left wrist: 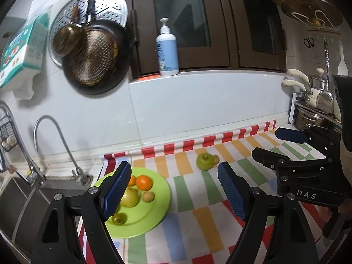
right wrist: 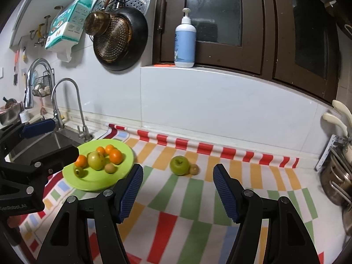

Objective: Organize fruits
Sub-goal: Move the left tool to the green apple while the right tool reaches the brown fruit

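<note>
A lime-green plate [right wrist: 96, 181] [left wrist: 151, 217] lies on the striped cloth near the sink, holding several fruits: oranges [right wrist: 115, 156] [left wrist: 144, 182], a large yellow-green fruit [right wrist: 96, 160] [left wrist: 130, 199], a small brown one [right wrist: 110, 168] [left wrist: 147, 196] and a small green one [right wrist: 79, 172] [left wrist: 118, 219]. A green apple [right wrist: 179, 165] [left wrist: 205, 161] sits on the cloth to the right of the plate, touching a small brown fruit [right wrist: 194, 169] [left wrist: 216, 159]. My left gripper [left wrist: 173, 189] is open and empty, near the plate. My right gripper [right wrist: 178, 189] is open and empty, short of the apple.
A sink [right wrist: 44, 143] with two faucets [right wrist: 66, 101] lies left of the plate. Pans [right wrist: 120, 41] hang on the wall. A pump bottle [right wrist: 185, 41] stands on the window ledge. A rack with pots [right wrist: 336, 176] is at the right.
</note>
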Demonstrator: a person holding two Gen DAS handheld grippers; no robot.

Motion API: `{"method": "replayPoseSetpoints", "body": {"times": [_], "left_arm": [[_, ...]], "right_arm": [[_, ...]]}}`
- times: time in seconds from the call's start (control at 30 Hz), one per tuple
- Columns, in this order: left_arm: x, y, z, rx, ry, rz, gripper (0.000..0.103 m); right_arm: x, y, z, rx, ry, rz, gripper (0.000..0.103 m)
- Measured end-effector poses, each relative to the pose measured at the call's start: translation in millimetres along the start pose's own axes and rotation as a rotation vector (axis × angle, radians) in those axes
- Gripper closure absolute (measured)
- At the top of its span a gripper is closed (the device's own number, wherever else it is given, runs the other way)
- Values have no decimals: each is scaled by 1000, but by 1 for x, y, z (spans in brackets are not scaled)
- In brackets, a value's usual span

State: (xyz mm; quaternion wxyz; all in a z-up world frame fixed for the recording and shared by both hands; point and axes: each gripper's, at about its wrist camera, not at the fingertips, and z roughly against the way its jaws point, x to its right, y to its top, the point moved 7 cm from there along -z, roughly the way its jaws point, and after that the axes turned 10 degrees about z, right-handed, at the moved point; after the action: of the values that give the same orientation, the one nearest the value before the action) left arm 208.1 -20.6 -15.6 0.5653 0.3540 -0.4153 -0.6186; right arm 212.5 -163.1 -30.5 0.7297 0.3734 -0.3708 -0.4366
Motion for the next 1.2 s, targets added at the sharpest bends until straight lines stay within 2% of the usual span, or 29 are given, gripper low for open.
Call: {"method": "replayPoseSetpoints", "body": {"times": [0.47, 0.8, 0.93, 1.1, 1.2], "left_arm": [[41, -2, -64, -26, -34, -111, 22], [52, -13, -120, -73, -82, -184, 24], [53, -21, -147, -116, -88, -204, 27], [51, -36, -181, -224, -140, -179, 33], [52, -42, -196, -242, -148, -197, 33]], "right_arm": [[34, 1, -45, -27, 18, 148, 36], [36, -12, -99, -87, 84, 204, 36], [37, -22, -125, -125, 111, 207, 38], [42, -37, -160, -203, 170, 174, 44], [43, -42, -177, -229, 187, 188, 47]]}}
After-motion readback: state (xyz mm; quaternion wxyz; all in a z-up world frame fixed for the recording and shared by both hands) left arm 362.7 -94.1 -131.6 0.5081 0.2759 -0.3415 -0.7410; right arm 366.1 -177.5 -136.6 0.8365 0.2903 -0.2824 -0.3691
